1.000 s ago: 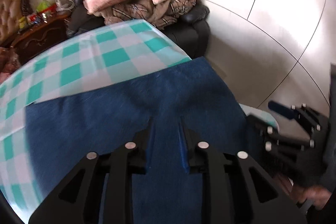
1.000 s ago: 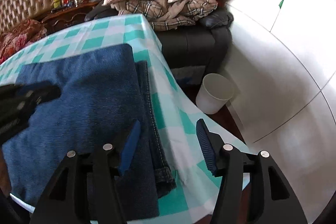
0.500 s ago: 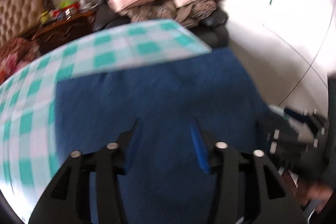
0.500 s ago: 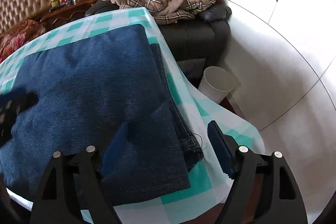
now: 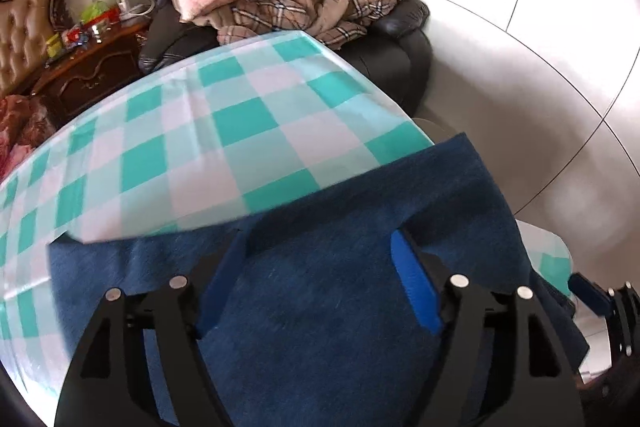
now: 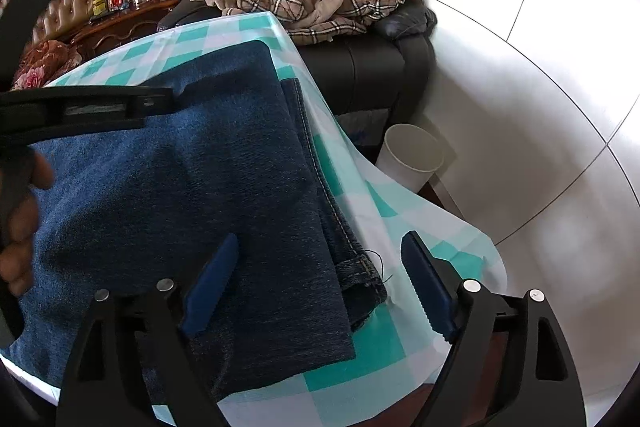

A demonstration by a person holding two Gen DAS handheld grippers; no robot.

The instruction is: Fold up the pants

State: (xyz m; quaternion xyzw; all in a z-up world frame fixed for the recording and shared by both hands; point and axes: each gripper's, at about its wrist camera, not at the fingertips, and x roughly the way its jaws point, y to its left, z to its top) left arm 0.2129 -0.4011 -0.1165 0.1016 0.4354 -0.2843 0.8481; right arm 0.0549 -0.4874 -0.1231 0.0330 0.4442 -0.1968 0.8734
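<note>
Hovering low over the folded blue pants (image 5: 340, 267), the left gripper (image 5: 320, 275) is pointing across the table toward its far edge, its blue fingers (image 5: 412, 287) spread wide and gripping nothing. The pants are lying flat on the checked tablecloth (image 5: 224, 131), along the table's right edge. To the right, the right gripper (image 6: 316, 283) is reaching over the near right corner, spread wide too, with the pant hem (image 6: 360, 267) sitting between its fingers, not pinched.

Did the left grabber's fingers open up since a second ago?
Yes. The left gripper has spread: its blue pads stand wider apart over the pants, which lie on the checked tablecloth.
</note>
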